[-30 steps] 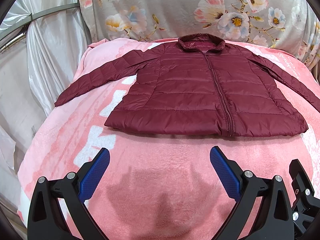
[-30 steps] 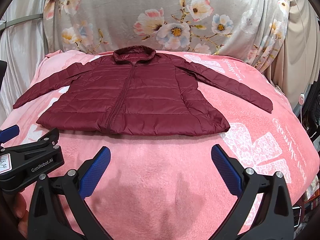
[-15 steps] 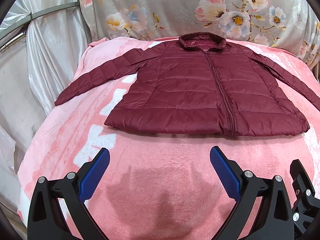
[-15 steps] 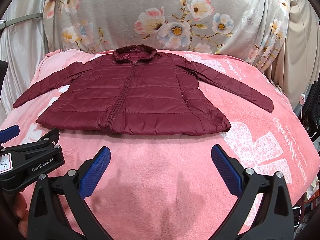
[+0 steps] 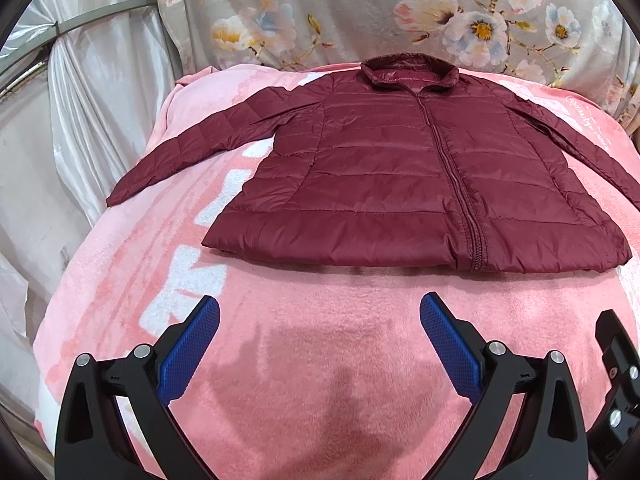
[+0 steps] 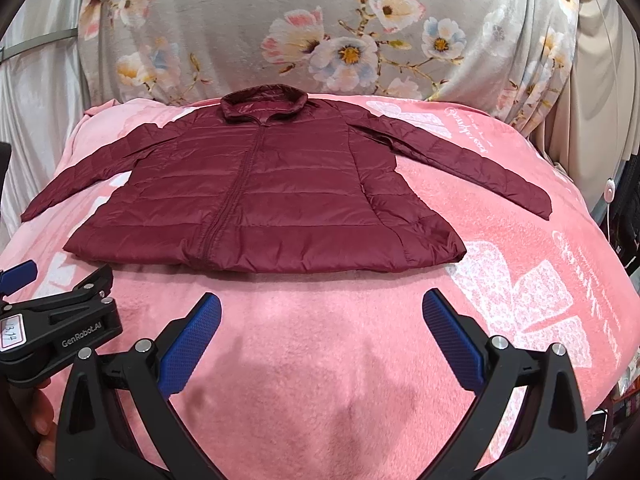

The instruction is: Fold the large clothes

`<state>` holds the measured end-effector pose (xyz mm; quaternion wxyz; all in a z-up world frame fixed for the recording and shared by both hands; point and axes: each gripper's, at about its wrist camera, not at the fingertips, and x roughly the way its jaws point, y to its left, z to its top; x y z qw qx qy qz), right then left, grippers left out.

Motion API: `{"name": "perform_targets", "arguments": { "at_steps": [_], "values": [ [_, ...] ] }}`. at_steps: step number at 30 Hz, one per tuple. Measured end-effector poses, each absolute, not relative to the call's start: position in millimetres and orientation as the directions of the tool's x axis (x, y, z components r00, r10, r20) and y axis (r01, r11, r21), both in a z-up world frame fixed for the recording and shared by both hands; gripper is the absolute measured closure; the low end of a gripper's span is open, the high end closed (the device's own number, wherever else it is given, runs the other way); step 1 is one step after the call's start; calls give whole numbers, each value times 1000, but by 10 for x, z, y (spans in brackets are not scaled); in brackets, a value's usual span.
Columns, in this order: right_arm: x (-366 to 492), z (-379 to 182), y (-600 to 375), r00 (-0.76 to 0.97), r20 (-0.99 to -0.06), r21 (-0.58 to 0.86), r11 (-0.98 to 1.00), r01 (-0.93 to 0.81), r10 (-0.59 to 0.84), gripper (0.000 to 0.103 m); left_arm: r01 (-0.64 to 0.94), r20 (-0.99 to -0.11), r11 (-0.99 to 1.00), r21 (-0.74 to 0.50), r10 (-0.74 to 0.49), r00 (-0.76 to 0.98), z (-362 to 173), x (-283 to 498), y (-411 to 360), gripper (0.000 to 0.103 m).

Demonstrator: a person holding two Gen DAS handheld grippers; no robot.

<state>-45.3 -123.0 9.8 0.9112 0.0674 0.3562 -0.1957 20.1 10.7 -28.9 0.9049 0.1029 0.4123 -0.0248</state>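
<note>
A dark red quilted jacket lies flat and zipped on a pink blanket, collar at the far side, both sleeves spread outward. It also shows in the right wrist view. My left gripper is open and empty, hovering over bare blanket short of the jacket's hem. My right gripper is open and empty, also short of the hem. The left gripper's body shows at the left edge of the right wrist view.
A grey floral cloth hangs behind the bed. White satin drapes hang on the left. The blanket drops off at its right edge, with dark clutter beyond it.
Both grippers have crept slightly toward the jacket, which sits a touch lower in the views. The jaws stay open. The jacket has not moved.
</note>
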Motion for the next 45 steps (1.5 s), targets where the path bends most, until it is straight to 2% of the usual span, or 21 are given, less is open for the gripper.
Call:
{"name": "perform_targets", "arguments": {
  "at_steps": [9, 13, 19, 26, 29, 35, 36, 38, 39, 40, 41, 42, 45],
  "values": [
    [-344, 42, -1354, 696, -644, -15, 915, 403, -317, 5, 122, -739, 975, 187, 57, 672, -351, 376, 25, 5],
    [-190, -51, -1735, 665, -690, 44, 900, 434, -287, 5, 123, -716, 971, 207, 65, 695, -343, 465, 4, 5],
    [-82, -125, -3094, 594, -703, 113, 764, 635, -390, 5, 103, -712, 977, 187, 63, 699, -316, 763, 30, 5],
    [-174, -402, -4994, 519, -745, 322, 454, 830, -420, 5, 67, -699, 985, 161, 66, 712, -292, 1197, 112, 5],
    [-206, -561, -5457, 471, -766, 348, 334, 876, -437, 5, 50, -707, 984, 173, 88, 702, -338, 1421, 128, 5],
    [-17, -809, -5895, 452, -782, 367, 270, 890, -429, 5, 11, -711, 981, 192, 131, 691, -425, 1786, 203, 5],
    [39, -826, -5943, 440, -782, 355, 265, 897, -441, 8, 10, -713, 981, 191, 132, 689, -438, 1821, 219, 5],
    [145, -820, -6003, 405, -787, 316, 260, 912, -466, 31, 3, -719, 983, 184, 133, 682, -461, 1939, 270, 5],
    [221, -817, -6038, 405, -788, 314, 263, 912, -463, 48, -2, -721, 983, 184, 136, 680, -480, 1991, 295, 5],
    [262, -807, -6076, 430, -781, 338, 272, 901, -453, 75, -7, -721, 983, 181, 138, 679, -496, 2035, 315, 5],
    [337, -787, -6100, 465, -773, 374, 281, 884, -432, 91, -16, -716, 982, 189, 149, 682, -500, 2077, 338, 5],
    [393, -749, -6108, 482, -765, 391, 287, 875, -428, 97, -25, -712, 980, 198, 161, 683, -504, 2119, 365, 5],
    [813, -355, -5863, 555, -691, 384, 416, 825, -463, 98, -50, -708, 978, 204, 182, 683, -504, 2227, 454, 5]
  ]
}}
